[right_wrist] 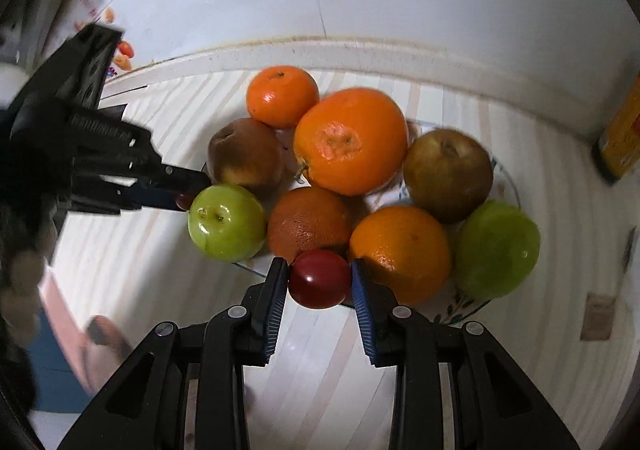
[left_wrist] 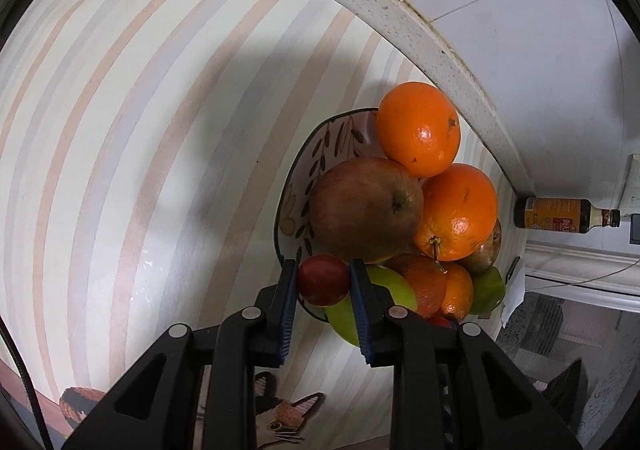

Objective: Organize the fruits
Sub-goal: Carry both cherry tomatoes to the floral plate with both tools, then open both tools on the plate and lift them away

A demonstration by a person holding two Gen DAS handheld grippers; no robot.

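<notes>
Gripped a small dark red fruit (left_wrist: pixel 322 282) in the left fingers (left_wrist: pixel 323 266), nearly shut, pads pressed on both its sides. Gripped a glossy red fruit (right_wrist: pixel 318 280) the same way in the right fingers (right_wrist: pixel 319 264). Hung both just over the rim of the patterned plate (right_wrist: pixel 460 310), left fruit beside the green apple (right_wrist: pixel 226 222) at the plate's left edge, right fruit at its near edge, between a dark orange (right_wrist: pixel 308 222) and a brighter orange (right_wrist: pixel 400 250).

Found the plate heaped, close to the back edge of the striped bench (left_wrist: pixel 120 130), with a big orange (right_wrist: pixel 350 140) on top.

Judged the risks thus: no flat spot left, so likely to lose either small round fruit down the heap, over the rim and across the bench if let go there. Liable to knock the green apple off the rim with a careless nudge. Apt to bruise soft fruit by squeezing harder.
</notes>
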